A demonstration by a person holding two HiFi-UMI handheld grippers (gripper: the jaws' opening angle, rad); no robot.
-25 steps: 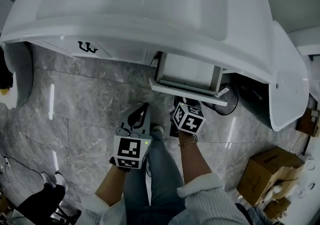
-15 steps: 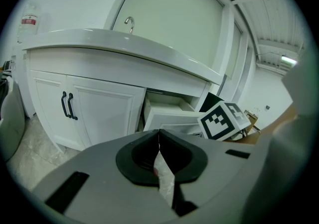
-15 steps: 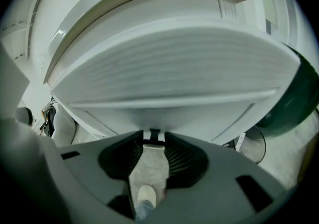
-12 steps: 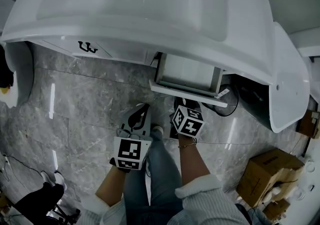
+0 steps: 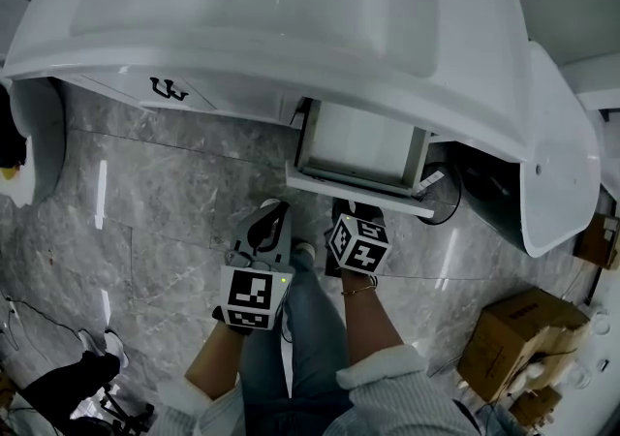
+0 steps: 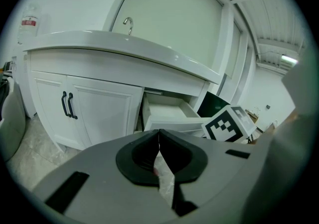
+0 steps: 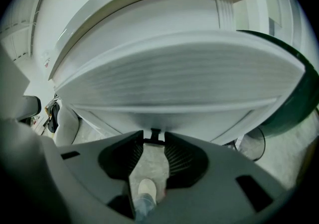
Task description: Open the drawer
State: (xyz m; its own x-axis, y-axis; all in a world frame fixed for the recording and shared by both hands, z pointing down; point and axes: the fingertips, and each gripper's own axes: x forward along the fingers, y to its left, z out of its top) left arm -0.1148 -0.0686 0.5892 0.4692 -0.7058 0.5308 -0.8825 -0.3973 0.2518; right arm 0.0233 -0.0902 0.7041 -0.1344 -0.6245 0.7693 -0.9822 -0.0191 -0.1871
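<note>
1. The drawer (image 5: 360, 141) sits under the right part of a white washbasin (image 5: 291, 17). It is pulled partly out toward you, so its pale inside shows from above.
2. Your right gripper (image 7: 154, 141) is at the middle of the drawer's white front panel (image 7: 174, 78). Its two jaws are closed on the small dark handle (image 7: 155, 132) at the panel's edge, one jaw on each side of it.
3. Your left gripper (image 6: 159, 133) hangs just beside the right one, on its left and short of the drawer. Its jaws are pressed together tip to tip and hold nothing.
4. To the left of the drawer, under the same washbasin, are closed white cabinet doors (image 6: 99, 113). A pair of black door handles (image 6: 69, 106) stands upright where they meet.
5. Below everything is a floor (image 5: 165, 202) of grey marbled tile. Your pale shoe (image 7: 146, 188) shows between the right gripper's jaws.
6. A cardboard box (image 5: 518, 327) stands on the floor well off to your right.
</note>
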